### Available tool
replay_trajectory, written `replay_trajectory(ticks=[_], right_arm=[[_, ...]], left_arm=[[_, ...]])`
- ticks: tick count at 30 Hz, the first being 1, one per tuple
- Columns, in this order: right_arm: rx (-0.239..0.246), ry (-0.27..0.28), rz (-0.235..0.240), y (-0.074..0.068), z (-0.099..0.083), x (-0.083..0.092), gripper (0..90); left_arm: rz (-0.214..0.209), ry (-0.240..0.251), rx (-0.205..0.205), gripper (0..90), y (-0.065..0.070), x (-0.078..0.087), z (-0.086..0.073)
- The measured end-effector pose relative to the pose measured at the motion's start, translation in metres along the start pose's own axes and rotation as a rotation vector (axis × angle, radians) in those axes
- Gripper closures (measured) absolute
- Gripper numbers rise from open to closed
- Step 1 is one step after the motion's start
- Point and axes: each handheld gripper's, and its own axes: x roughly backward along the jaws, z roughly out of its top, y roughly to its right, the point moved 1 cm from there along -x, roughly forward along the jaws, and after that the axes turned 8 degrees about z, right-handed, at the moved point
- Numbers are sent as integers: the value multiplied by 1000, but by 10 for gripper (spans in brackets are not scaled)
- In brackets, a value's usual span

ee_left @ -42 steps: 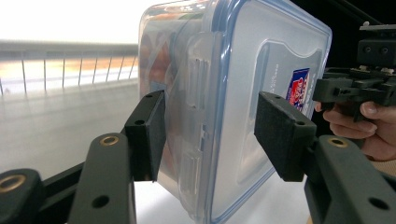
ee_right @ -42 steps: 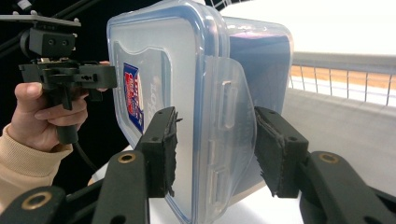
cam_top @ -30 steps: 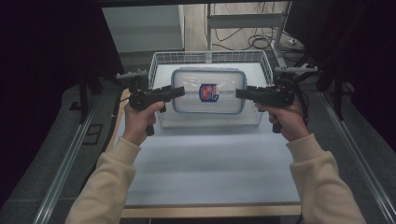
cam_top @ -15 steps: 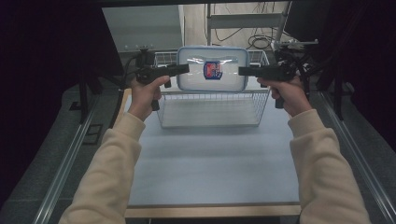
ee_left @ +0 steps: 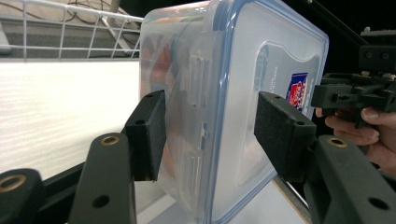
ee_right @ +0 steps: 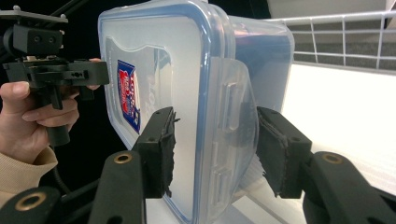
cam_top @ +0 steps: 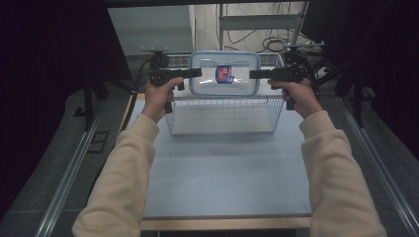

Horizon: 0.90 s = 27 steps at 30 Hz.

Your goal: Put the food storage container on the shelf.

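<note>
We hold a clear plastic container (cam_top: 225,74) with a blue-rimmed lid between our two grippers, lifted above the white wire basket (cam_top: 225,116). Our left gripper (cam_top: 196,73) is clamped on one short end of it, one pad on the lid and one on the base. Our right gripper (cam_top: 254,74) is clamped on the opposite end in the same way. The lid, with its red and blue label (cam_top: 224,74), faces toward us.

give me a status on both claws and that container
Left claw and right claw each clamped on an end of the plastic container. Container held above the wire basket, lid facing up. Nothing in the way.
</note>
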Motion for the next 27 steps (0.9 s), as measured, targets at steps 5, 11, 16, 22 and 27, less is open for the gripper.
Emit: replay_trajectory(ticks=[5, 11, 16, 22, 27], right_arm=[[-15, 4, -5, 3, 1, -1, 495], [-46, -12, -23, 6, 7, -6, 474], [-77, -4, -33, 12, 10, -10, 449], [-127, 27, -60, 19, 12, -15, 416], [-130, 62, -134, 19, 8, -20, 394]], left_arm=[[-11, -15, 14, 449, -4, -5, 1], [-24, -8, 86, 448, -13, -13, 7], [-17, -12, 104, 436, -17, -18, 9], [-17, -18, 159, 403, -23, -28, 12], [7, -20, 189, 388, -30, -40, 12]])
